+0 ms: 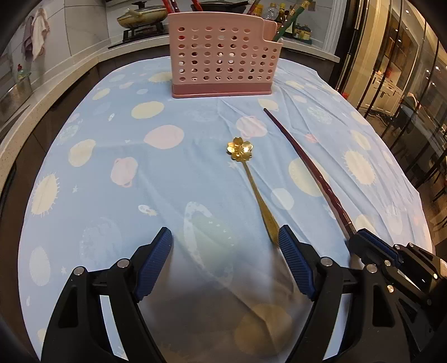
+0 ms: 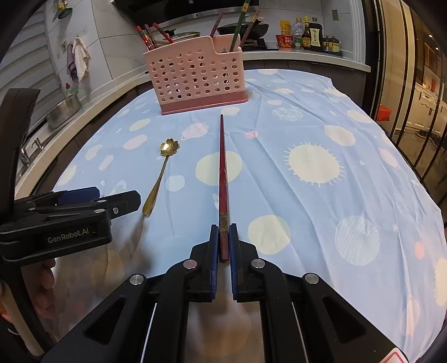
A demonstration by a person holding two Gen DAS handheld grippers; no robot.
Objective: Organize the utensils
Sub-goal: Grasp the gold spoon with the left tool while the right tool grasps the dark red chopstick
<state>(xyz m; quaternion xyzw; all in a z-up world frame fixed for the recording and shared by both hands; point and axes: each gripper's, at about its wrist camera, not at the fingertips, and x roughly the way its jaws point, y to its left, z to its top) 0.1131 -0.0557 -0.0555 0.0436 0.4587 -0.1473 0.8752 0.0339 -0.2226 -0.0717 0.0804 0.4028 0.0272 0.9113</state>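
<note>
A pink perforated utensil holder [image 1: 220, 58] stands at the far side of the table, also in the right wrist view [image 2: 197, 75], with chopsticks in it. A gold flower-bowl spoon [image 1: 245, 167] lies on the cloth; its handle end sits by the right finger of my open, empty left gripper [image 1: 225, 237]. The spoon also shows in the right wrist view [image 2: 160, 173]. My right gripper [image 2: 223, 231] is shut on the thick end of a dark red chopstick [image 2: 222, 170], which points toward the holder. The chopstick [image 1: 307, 164] and right gripper [image 1: 371, 243] show in the left wrist view.
A blue planet-print cloth [image 2: 321, 212] covers the table. A counter behind holds a stove with pans [image 1: 142, 16], sauce bottles [image 2: 310, 35] and a metal pot [image 2: 62, 110]. Glass doors [image 1: 405, 83] stand to the right. The left gripper [image 2: 75, 206] sits left of the spoon.
</note>
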